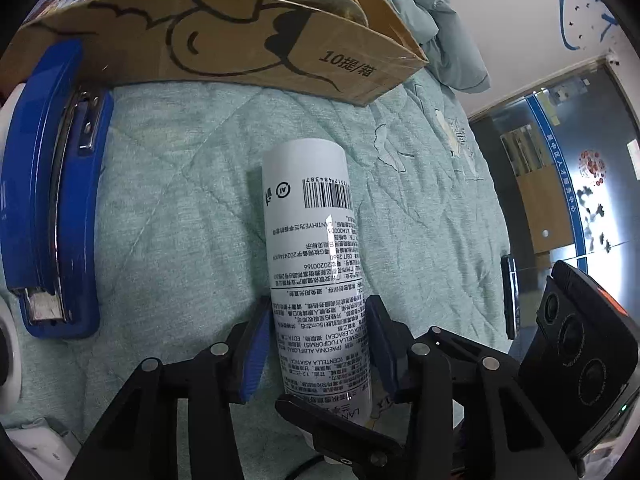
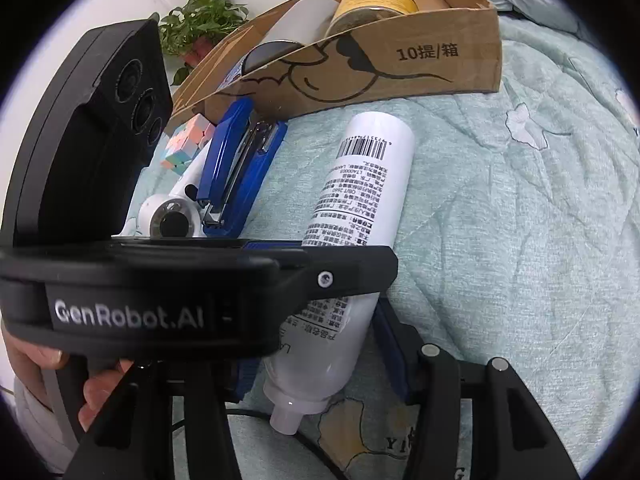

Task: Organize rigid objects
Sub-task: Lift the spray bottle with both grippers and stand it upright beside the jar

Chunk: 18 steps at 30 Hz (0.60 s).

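Note:
A white spray bottle [image 1: 312, 248] with a barcode lies on the green quilt, its base toward the cardboard box [image 1: 224, 44]. My left gripper [image 1: 318, 344] has its blue pads on both sides of the bottle's lower body and is shut on it. In the right wrist view the same bottle [image 2: 360, 184] lies diagonally, nozzle end nearest. My right gripper [image 2: 316, 364] stands wide open around the bottle's neck end, partly hidden behind the left gripper's body [image 2: 160, 292]. The box [image 2: 360, 68] holds a yellow-lidded jar [image 2: 372, 4] and a grey cylinder.
A blue stapler [image 1: 52, 200] lies left of the bottle, also seen in the right wrist view [image 2: 240, 168]. A white round device [image 2: 172, 216] and a pastel cube [image 2: 188, 140] sit beyond it. A potted plant [image 2: 200, 20] stands behind. Green quilt [image 2: 520, 240] spreads right.

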Available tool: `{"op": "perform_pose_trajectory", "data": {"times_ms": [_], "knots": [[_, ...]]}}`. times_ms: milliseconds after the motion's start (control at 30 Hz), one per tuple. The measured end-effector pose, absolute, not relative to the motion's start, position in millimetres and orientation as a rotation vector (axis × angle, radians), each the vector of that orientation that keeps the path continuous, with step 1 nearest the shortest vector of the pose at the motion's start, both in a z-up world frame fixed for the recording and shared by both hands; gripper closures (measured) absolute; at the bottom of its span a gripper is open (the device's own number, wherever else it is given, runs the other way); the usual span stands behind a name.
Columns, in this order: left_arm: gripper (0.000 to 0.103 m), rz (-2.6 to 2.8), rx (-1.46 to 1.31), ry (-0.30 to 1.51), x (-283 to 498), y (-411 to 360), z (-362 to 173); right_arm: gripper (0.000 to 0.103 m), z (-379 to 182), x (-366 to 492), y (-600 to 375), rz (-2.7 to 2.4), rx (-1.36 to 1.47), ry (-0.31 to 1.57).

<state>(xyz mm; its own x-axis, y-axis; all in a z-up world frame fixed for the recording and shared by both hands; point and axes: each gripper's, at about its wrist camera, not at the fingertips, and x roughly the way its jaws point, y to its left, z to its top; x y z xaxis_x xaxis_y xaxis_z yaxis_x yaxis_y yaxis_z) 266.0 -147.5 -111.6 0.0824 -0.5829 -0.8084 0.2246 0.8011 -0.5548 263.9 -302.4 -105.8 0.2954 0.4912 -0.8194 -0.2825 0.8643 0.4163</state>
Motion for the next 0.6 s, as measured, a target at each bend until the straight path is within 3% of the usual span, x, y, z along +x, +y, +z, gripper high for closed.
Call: {"op": "perform_pose_trajectory", "data": {"times_ms": [267,600], "knots": [[0.061,-0.607,-0.304,1.307,257.9,-146.2,-87.6,0.056,-96.1,268.5,-299.8,0.511,0.180,1.146],[0.061,-0.622,-0.226,1.071,267.5,-149.2,9.4,0.058,-25.6,278.3,-304.0,0.509,0.114,0.939]]}}
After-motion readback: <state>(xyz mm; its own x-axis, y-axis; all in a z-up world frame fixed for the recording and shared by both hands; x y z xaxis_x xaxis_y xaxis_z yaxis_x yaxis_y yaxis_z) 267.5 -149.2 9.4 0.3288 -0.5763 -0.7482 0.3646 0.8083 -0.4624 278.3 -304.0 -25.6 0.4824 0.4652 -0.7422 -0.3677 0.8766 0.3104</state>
